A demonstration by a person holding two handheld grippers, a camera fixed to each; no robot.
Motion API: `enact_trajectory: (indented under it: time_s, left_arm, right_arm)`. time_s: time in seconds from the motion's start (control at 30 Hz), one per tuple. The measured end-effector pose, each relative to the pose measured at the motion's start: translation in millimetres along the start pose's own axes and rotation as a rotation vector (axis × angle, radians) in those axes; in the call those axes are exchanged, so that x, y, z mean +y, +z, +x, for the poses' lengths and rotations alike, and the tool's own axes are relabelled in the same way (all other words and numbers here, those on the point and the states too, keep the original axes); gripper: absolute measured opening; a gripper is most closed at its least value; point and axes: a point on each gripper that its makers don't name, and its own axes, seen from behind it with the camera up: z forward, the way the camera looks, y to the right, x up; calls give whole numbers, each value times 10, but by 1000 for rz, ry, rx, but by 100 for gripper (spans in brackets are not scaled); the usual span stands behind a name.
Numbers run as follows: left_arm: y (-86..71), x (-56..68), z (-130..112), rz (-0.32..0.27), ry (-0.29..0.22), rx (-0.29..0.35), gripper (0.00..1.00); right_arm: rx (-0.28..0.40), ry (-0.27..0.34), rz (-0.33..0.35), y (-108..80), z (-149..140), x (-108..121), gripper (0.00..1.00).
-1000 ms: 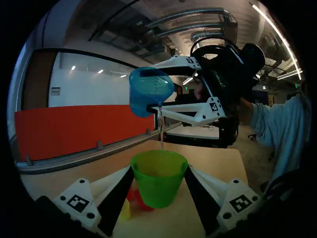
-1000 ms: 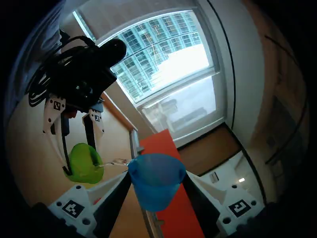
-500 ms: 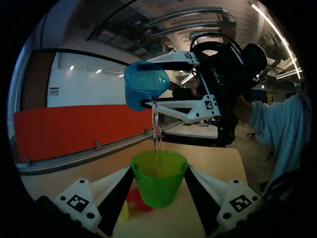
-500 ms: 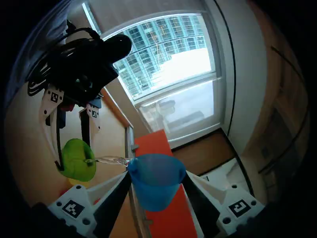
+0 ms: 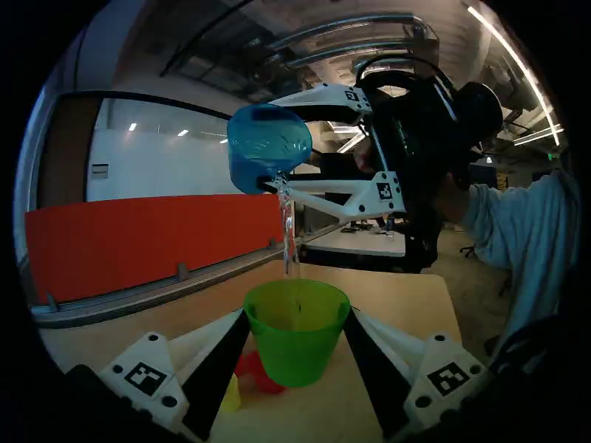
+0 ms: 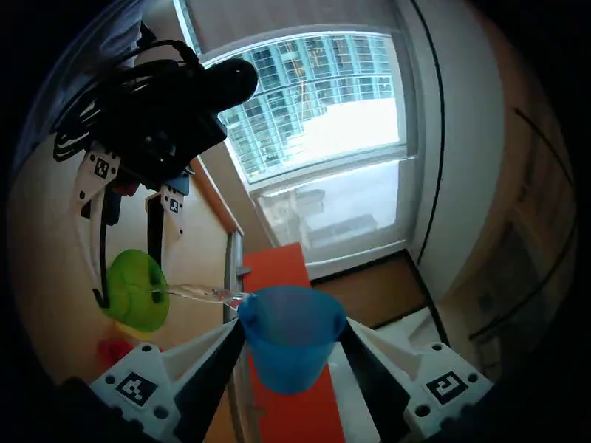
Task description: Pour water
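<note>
The green cup (image 5: 295,343) is gripped upright by the left claw (image 5: 295,317) over the surface (image 5: 399,295). The blue cup (image 6: 290,354), clenched in the right claw (image 6: 292,328), is tilted, and water (image 5: 287,225) is poured into the green cup.

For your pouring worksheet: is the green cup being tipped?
No, the blue cup is tipped, streaming water into the upright green cup.

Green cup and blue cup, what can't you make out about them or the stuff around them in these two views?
- Left gripper view: green cup water level, hidden by its tinted wall and rim.
- Right gripper view: water left in the blue cup, its inside a uniform haze.
- Left gripper view: what the red thing and yellow thing are, covered by the green cup and a jaw.
</note>
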Motion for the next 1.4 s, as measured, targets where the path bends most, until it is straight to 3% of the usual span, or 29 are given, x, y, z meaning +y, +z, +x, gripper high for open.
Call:
enact_trajectory:
  time_s: [1.4]
  left_arm:
    - [42, 24, 64, -2, 6, 8, 86]
  right_arm:
    - [-7, -266, -57, -13, 107, 294, 91]
